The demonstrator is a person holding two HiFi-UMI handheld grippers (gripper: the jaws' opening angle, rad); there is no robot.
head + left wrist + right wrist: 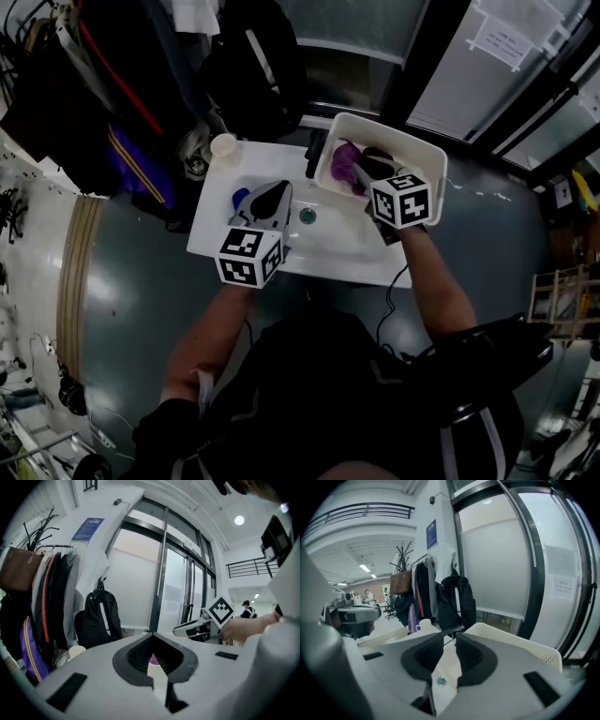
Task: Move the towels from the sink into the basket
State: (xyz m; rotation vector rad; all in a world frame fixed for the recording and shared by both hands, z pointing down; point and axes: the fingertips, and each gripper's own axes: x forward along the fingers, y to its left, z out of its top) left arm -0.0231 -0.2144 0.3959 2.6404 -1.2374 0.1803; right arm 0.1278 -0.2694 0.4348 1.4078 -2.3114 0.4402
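Observation:
The white sink (328,246) lies below me, its drain (307,216) showing. A bit of blue cloth (240,198) lies in the sink, just left of my left gripper (282,187). That gripper hovers over the sink with its tips together and nothing held. The white basket (427,155) stands at the sink's right end, with a purple towel (343,163) and a dark towel (377,156) inside. My right gripper (360,170) hangs over the basket. In the right gripper view its jaws (450,637) stand a narrow gap apart and empty, the basket rim (511,641) beyond them.
A paper cup (223,145) sits at the sink's back left and a black faucet (314,155) at the back. A black backpack (258,66) and a rack of coats (84,84) stand behind. Glass doors (525,66) lie to the right.

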